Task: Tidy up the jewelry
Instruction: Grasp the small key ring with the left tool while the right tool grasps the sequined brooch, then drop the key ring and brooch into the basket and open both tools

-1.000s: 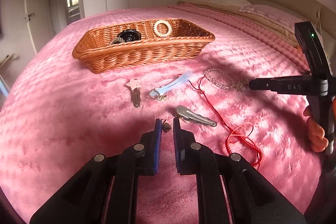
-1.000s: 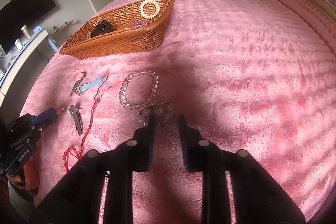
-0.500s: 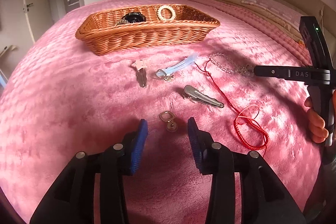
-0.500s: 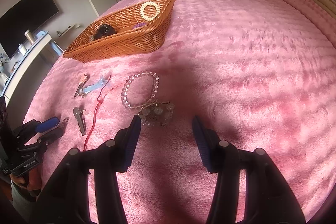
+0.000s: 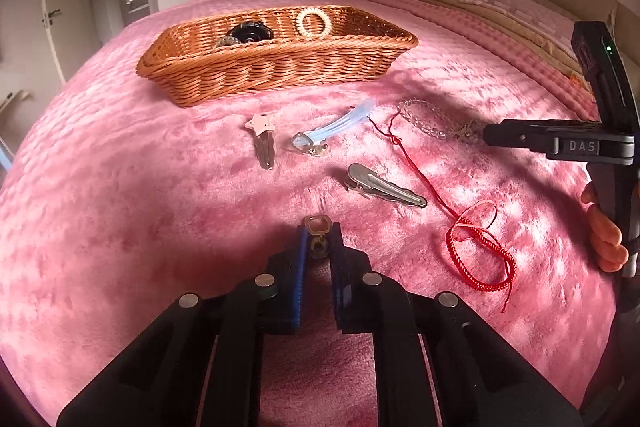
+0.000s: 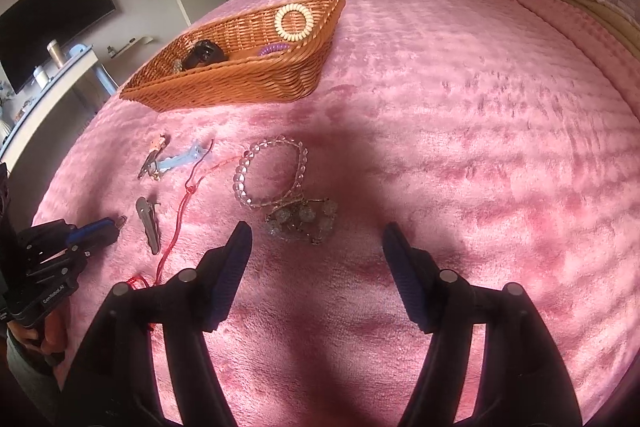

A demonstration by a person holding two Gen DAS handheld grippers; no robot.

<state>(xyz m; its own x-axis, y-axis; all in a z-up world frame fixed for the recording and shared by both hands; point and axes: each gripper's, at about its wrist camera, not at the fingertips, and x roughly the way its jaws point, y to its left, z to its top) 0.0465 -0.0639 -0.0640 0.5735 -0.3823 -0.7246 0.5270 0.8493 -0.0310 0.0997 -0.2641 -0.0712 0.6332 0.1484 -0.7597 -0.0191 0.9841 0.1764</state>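
The left gripper (image 5: 319, 241) pinches a small charm (image 5: 317, 227) at lower middle; the right gripper (image 6: 316, 243) gapes wide near the beads (image 6: 301, 220).

Two low wrist views, shared basket (image 5: 276, 67)

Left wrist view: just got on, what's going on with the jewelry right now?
The left gripper is shut on a small gold earring on the pink bedspread. The right gripper is open, just short of the clear bead bracelet. Hair clips and a red cord lie loose; the wicker basket already holds a few pieces.
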